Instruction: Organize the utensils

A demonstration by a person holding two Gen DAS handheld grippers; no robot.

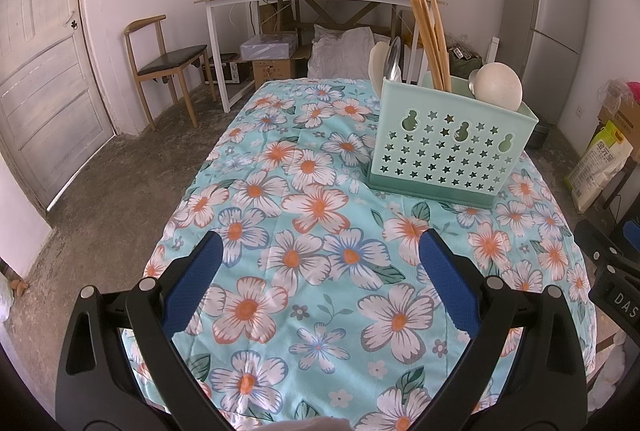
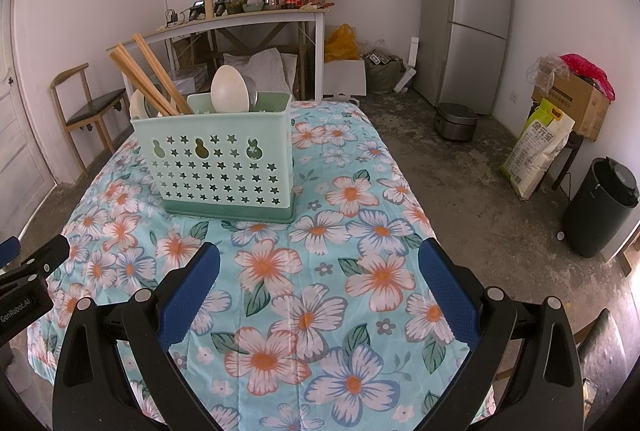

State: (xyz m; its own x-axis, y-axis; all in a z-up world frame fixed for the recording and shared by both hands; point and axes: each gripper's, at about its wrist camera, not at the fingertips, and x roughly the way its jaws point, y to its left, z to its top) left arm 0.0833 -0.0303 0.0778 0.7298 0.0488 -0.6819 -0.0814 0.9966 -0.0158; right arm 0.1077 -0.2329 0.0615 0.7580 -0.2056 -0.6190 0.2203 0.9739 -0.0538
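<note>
Holding both grippers, left (image 1: 320,259) and right (image 2: 318,267), jaws apart and empty over the flowered tabletop (image 1: 304,215); the utensil caddy (image 1: 448,147) already holds chopsticks (image 1: 430,43) and spoons (image 2: 229,89), so I'd keep clear of it.

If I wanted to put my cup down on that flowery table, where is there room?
Nearly anywhere. The floral cloth lies bare from the green utensil caddy to the near edge, between the open left gripper and open right gripper. The strip beside the caddy toward the chair is free too. Only the caddy is crowded, with chopsticks and spoons.
</note>
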